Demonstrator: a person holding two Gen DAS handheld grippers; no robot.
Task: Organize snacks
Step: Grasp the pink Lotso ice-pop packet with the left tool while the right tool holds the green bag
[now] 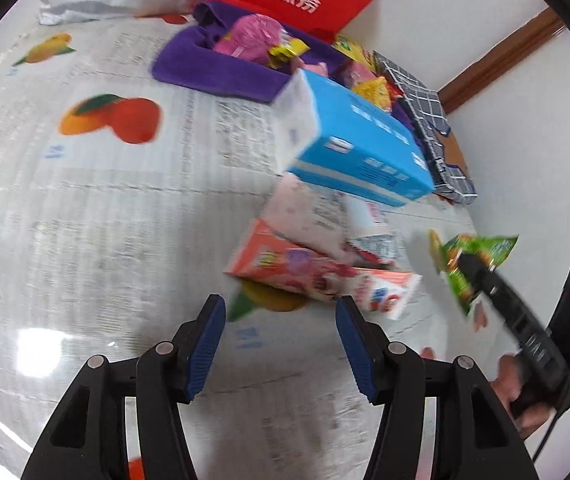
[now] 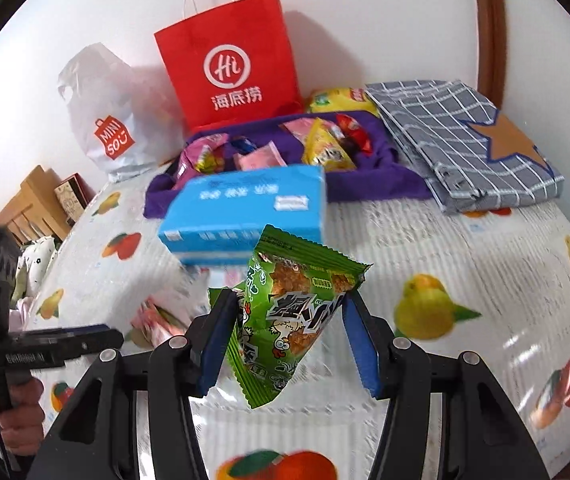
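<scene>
Green snack packet (image 2: 293,316); crinkled, cartoon-printed

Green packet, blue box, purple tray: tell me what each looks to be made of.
Green packet: glossy printed plastic film, going by the crimped serrated edges and the crumpling in the right tool.
Blue box: probably coated cardboard, with flat faces, sharp corners and a slight sheen.
Purple tray: soft matte fabric, perhaps felt or fleece; its walls sag and fold.
</scene>
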